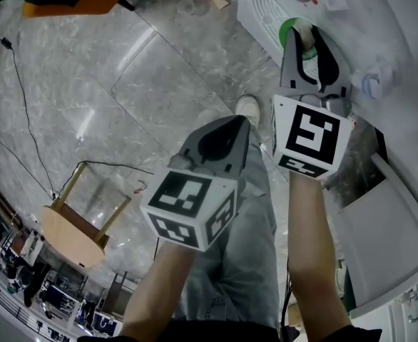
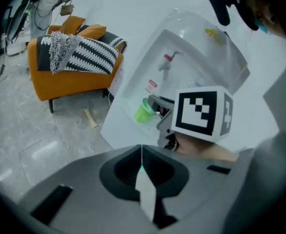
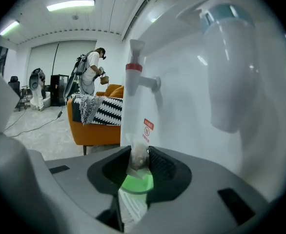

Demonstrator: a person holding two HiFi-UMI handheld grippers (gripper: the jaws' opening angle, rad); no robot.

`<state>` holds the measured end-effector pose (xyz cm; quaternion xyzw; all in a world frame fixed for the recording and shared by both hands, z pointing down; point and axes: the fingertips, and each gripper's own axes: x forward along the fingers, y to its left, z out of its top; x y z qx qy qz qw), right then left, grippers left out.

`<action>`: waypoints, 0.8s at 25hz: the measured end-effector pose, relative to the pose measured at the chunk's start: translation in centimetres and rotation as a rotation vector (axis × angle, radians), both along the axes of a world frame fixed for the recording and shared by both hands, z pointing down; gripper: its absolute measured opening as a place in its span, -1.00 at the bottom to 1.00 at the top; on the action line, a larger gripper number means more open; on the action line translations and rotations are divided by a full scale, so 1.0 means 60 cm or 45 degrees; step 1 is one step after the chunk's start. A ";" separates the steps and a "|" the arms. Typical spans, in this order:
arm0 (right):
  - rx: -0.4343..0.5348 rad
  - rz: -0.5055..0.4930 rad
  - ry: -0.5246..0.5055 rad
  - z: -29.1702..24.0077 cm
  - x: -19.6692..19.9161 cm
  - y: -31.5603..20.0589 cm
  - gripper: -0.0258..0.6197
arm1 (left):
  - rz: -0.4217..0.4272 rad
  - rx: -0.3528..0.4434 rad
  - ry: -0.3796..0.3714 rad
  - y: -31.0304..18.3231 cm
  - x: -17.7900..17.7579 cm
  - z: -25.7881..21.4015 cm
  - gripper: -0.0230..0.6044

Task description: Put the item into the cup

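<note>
Teabag point(image 3: 137, 161), one, pinched in right tongs point(image 3: 138, 150) over one cup point(image 3: 138, 184); left tongs point(image 2: 142, 152) clamp one white slip point(image 2: 146, 194).

Tally across the views. Grippers: 2 — left gripper point(image 1: 241, 123), right gripper point(image 1: 307, 38). Marker cubes: 2 — left cube point(image 1: 191, 209), right cube point(image 1: 310, 135). Green cup point(image 1: 290, 27): 1, at 1 o'clock in the head view. Tea bag point(image 3: 137, 156): 1. Dispenser taps: 2 — red tap point(image 3: 134, 74), blue tap point(image 3: 228, 67). Orange sofa point(image 2: 70, 87): 1, at 10 o'clock in the left gripper view. Wooden stool point(image 1: 73, 230): 1, at 8 o'clock, head view.
</note>
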<state>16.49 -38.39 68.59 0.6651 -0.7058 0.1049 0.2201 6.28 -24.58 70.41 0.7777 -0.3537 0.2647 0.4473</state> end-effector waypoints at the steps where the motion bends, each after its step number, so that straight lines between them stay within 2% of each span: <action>1: 0.002 0.003 -0.001 0.000 0.001 0.000 -0.58 | 0.001 -0.001 0.003 0.001 0.001 0.000 -0.88; 9: -0.004 0.012 0.006 0.001 0.003 -0.001 -0.52 | -0.004 -0.011 0.002 0.003 -0.008 0.002 -0.88; 14: -0.010 -0.010 -0.027 0.004 -0.007 0.000 -0.33 | -0.041 -0.028 0.002 -0.003 -0.020 0.008 -0.88; 19: -0.029 0.000 -0.011 0.004 -0.005 -0.001 -0.34 | -0.036 -0.027 0.000 0.001 -0.020 0.007 -0.88; 20: -0.033 0.010 -0.001 0.004 -0.002 -0.001 -0.41 | -0.034 -0.026 0.001 0.002 -0.020 0.007 -0.88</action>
